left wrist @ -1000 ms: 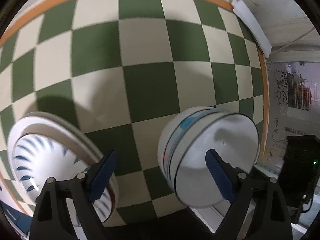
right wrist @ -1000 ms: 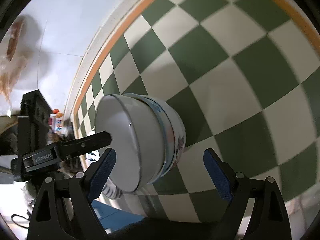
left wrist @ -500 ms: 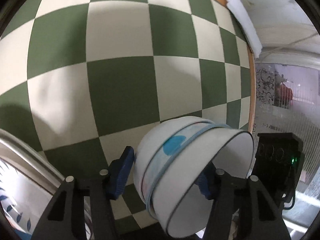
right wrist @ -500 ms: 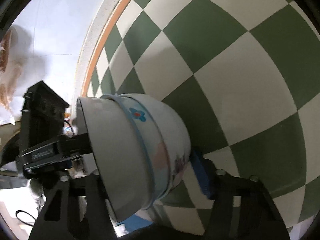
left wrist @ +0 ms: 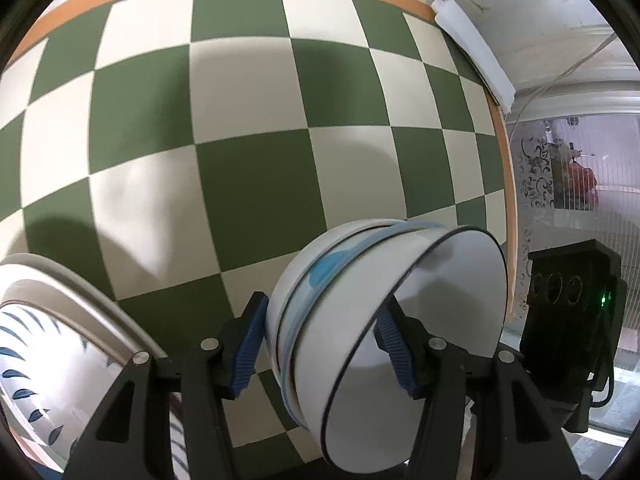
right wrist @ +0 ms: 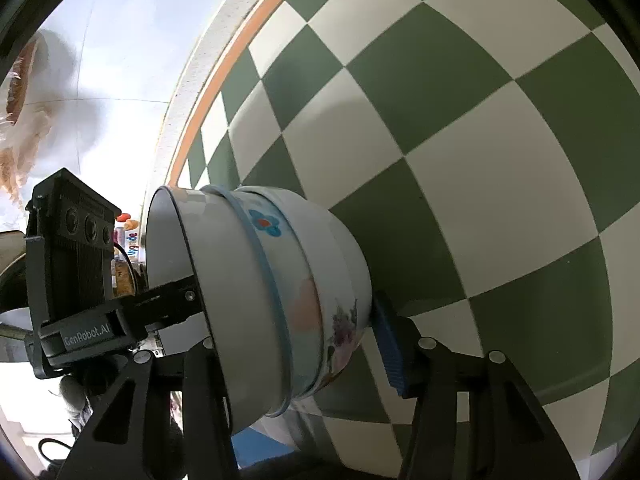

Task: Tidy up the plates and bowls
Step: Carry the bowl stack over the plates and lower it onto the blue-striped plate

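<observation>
A stack of nested white bowls (left wrist: 384, 320) with blue and floral trim is held between both grippers over the green and cream checkered table (left wrist: 248, 128). My left gripper (left wrist: 324, 344) is shut on the stack's rim, one pad outside and one inside. My right gripper (right wrist: 304, 336) is shut on the same bowl stack (right wrist: 280, 288) from the opposite side; its left finger is hidden behind the bowls. A stack of plates with a blue leaf pattern (left wrist: 52, 356) lies at the lower left of the left wrist view.
The table's orange edge (left wrist: 506, 184) runs along the right, with a white strip (left wrist: 472, 48) at the corner. The other gripper's black body shows in each view (left wrist: 572, 312) (right wrist: 76, 264). A wall lies beyond the table edge (right wrist: 120, 60).
Both grippers went from open beside the bowl stack to shut on it. The stack has since risen off the table, and more of the table shows.
</observation>
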The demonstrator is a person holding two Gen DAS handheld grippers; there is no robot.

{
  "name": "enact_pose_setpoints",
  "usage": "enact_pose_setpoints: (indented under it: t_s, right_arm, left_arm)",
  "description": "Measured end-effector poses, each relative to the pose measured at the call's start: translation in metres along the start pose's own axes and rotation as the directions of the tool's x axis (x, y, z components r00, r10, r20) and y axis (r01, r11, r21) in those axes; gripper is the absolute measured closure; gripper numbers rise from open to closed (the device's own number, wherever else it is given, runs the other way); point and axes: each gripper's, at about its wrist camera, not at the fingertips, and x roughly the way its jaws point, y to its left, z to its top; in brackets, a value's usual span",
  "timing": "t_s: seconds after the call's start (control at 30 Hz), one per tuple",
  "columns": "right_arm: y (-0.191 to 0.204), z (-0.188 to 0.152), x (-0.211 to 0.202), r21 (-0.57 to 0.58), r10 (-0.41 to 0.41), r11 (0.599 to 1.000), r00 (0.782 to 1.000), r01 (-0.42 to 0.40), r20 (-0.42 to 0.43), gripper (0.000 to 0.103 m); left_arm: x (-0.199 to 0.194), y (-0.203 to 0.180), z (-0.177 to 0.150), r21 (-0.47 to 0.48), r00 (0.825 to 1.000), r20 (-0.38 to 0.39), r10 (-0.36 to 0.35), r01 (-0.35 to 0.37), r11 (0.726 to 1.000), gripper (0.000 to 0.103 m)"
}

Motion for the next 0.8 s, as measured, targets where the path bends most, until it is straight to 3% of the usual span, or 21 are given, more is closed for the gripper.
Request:
enact_pose_setpoints:
  t_s: [0.43, 0.8]
  right_arm:
    - [0.081, 0.007, 0.016, -0.122, 0.021, 0.992, 0.999, -0.025, -0.034, 0.05]
    - [0.155, -0.007, 0.073, -0.254, 0.038, 0.964, 0.987, -0.077, -0.156, 0.051]
  left_arm:
    - [-0.073, 0.027, -0.012, -0.057, 0.995, 0.095, 0.016, -0.01, 0.998, 0.05]
    - [-0.12, 0.103, -0.047, -0.212, 0.984, 0.174, 0.047, -0.009, 0.977, 0.05]
